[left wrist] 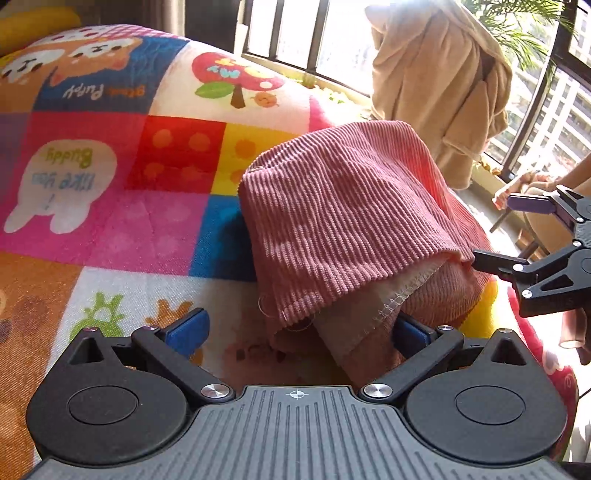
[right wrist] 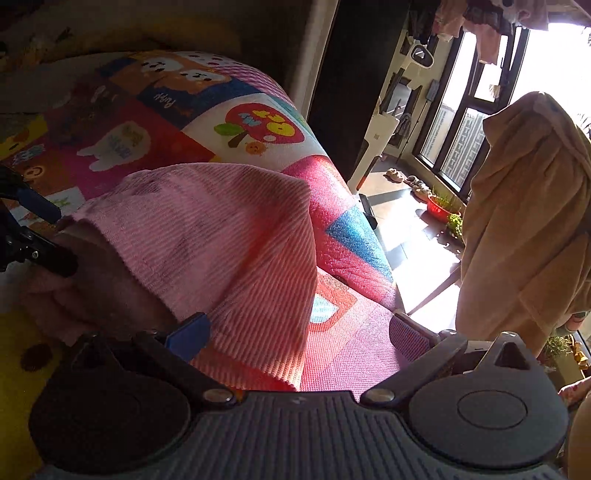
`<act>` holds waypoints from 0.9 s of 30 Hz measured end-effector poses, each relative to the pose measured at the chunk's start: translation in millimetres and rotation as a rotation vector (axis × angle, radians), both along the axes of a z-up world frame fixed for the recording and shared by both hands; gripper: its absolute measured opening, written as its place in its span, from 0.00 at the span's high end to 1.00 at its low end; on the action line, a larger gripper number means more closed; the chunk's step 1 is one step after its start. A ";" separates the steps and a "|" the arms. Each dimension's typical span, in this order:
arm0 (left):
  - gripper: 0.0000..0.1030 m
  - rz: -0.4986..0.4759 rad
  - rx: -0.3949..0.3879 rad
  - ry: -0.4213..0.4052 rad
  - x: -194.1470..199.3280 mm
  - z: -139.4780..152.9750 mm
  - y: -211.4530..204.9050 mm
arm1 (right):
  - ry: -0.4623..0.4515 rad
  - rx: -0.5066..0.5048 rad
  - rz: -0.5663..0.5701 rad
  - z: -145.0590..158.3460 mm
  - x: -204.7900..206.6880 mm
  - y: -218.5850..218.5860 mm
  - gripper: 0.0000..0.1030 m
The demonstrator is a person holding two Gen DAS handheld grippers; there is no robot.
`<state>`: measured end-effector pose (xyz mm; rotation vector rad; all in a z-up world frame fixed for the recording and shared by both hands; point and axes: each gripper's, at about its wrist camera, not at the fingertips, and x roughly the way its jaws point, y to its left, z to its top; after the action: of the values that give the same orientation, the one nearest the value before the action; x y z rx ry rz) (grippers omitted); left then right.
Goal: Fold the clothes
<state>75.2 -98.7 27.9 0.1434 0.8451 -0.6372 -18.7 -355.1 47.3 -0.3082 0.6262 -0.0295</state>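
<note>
A pink corduroy garment [left wrist: 343,214] lies bunched and partly folded on the patchwork cartoon blanket [left wrist: 110,206]. Its pale inner hem [left wrist: 354,321] sits between the blue pads of my left gripper [left wrist: 299,332], which is wide open and clamps nothing. At the right, my right gripper [left wrist: 491,232] is also open, its lower finger touching the garment's raised edge. In the right wrist view the same garment [right wrist: 240,240] spreads in front of the open right gripper [right wrist: 299,334]. The left gripper [right wrist: 62,240] shows at the garment's left edge, jaws apart.
The cartoon blanket [right wrist: 258,122] covers a raised surface that drops off toward the window side. A beige fleece robe [left wrist: 443,92] hangs by the dark-framed windows [left wrist: 317,33]. On the sunlit floor there are slippers [right wrist: 406,181], a red basin [right wrist: 441,208] and potted plants.
</note>
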 end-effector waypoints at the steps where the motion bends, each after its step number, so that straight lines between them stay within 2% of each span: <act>1: 0.00 0.002 -0.004 -0.006 -2.2 2.9 4.4 | -0.017 -0.037 -0.006 1.6 -3.8 2.0 0.00; 3: 0.00 -0.027 -0.078 0.027 -5.7 9.5 15.6 | -0.040 -0.092 -0.018 3.0 -10.8 4.8 0.00; 6: 0.00 -0.031 -0.306 0.156 0.2 17.8 38.2 | -0.064 -0.153 -0.015 0.1 -20.7 10.4 0.00; 11: 0.00 0.110 -0.524 0.319 26.5 12.8 56.1 | -0.089 -0.207 0.048 -13.2 -22.6 31.9 0.00; 13: 0.00 0.182 -0.594 0.405 40.2 3.6 59.0 | -0.107 -0.262 0.075 -20.7 -20.5 45.0 0.00; 16: 0.00 0.247 -0.644 0.487 54.6 -11.1 58.4 | -0.151 -0.392 0.087 -33.7 -13.9 62.4 0.00; 19: 0.00 0.249 -0.658 0.520 59.0 -18.2 54.5 | -0.255 -0.535 -0.016 -39.4 -7.8 63.8 0.00; 20: 0.00 0.244 -0.644 0.505 58.0 -17.1 52.8 | -0.285 -0.562 -0.070 -38.5 -7.6 58.8 0.00; 22: 0.00 0.234 -0.607 0.465 55.3 -13.6 49.0 | -0.282 -0.565 -0.157 -35.8 -8.2 42.5 0.00; 24: 0.00 0.235 -0.583 0.413 52.2 -9.0 46.3 | -0.238 -0.535 -0.214 -36.4 -9.8 23.3 0.00; 27: 0.00 0.243 -0.616 0.372 49.4 -4.0 46.2 | -0.163 -0.482 -0.252 -43.3 -15.1 3.3 0.00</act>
<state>124.6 -52.4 24.0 -0.6435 0.9657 -0.6768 -33.8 -351.8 4.0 -0.6833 0.4864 -0.4482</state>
